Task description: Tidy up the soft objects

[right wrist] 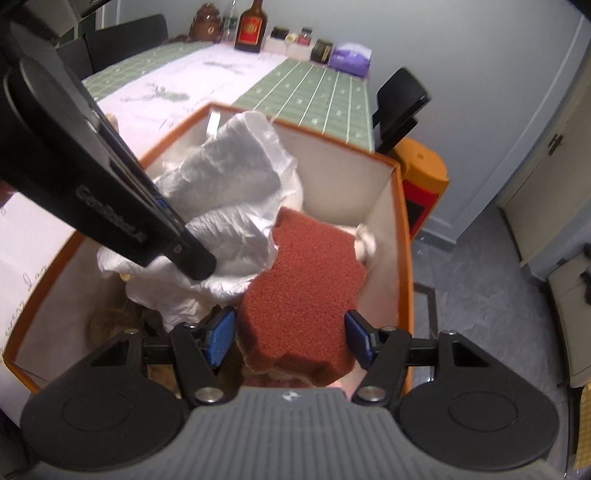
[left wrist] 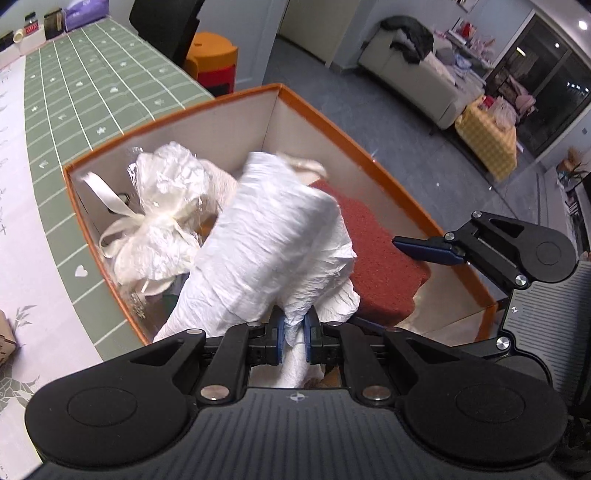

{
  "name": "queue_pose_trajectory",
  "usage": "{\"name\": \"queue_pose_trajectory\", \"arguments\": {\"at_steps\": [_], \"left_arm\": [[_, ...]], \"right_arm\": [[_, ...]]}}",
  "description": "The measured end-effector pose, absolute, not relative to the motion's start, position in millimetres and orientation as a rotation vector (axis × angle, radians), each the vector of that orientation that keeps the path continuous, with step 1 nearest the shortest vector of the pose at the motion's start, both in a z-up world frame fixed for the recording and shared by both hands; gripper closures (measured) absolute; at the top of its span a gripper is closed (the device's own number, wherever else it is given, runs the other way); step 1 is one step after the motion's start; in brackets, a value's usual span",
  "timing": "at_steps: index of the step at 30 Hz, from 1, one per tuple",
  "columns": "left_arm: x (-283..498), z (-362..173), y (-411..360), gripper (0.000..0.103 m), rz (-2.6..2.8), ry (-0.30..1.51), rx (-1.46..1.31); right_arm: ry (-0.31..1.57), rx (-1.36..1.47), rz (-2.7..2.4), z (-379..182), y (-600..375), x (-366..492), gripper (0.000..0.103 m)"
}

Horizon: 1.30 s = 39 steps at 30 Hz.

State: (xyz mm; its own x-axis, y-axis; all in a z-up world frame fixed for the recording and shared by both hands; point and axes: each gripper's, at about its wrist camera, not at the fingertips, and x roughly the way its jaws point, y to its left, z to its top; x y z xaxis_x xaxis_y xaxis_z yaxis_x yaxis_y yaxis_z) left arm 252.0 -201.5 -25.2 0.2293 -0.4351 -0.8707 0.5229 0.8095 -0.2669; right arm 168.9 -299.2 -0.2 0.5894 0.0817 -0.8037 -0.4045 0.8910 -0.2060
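Note:
An orange-rimmed box with white inner walls stands on the table. My left gripper is shut on a crinkled white soft cloth, which hangs over the box's middle. In the right wrist view that cloth bulges beside the left gripper's black finger. My right gripper has its blue pads against both sides of a red sponge, low inside the box by its right wall. A white bundle tied with a cream ribbon lies in the box's left end.
The box sits at the edge of a table with a green grid cloth. Bottles and jars line the far end. An orange stool and a black chair stand beside the table.

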Motion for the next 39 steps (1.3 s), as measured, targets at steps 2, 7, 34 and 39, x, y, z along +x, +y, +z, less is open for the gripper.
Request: {"name": "queue_pose_trajectory", "arguments": {"at_steps": [2,7,34,39], "left_arm": [[251,-31,-204,0.092,-0.653,1.184,0.097],[247,-35,-205,0.091,-0.647,1.192,0.112],[130,48,-107,0.036,-0.604,0.777,0.065],[96,62,-90,0.036,-0.487,0.628,0.067]], "right_arm": [[0.924,-0.394,0.298,-7,-300,174,0.04],[0.962,-0.404,0.295,-22,-299,178,0.039],[0.744,-0.407,0.23,57,-268,110,0.013],[0.64,-0.309,0.246,79,-246,80,0.011]]}}
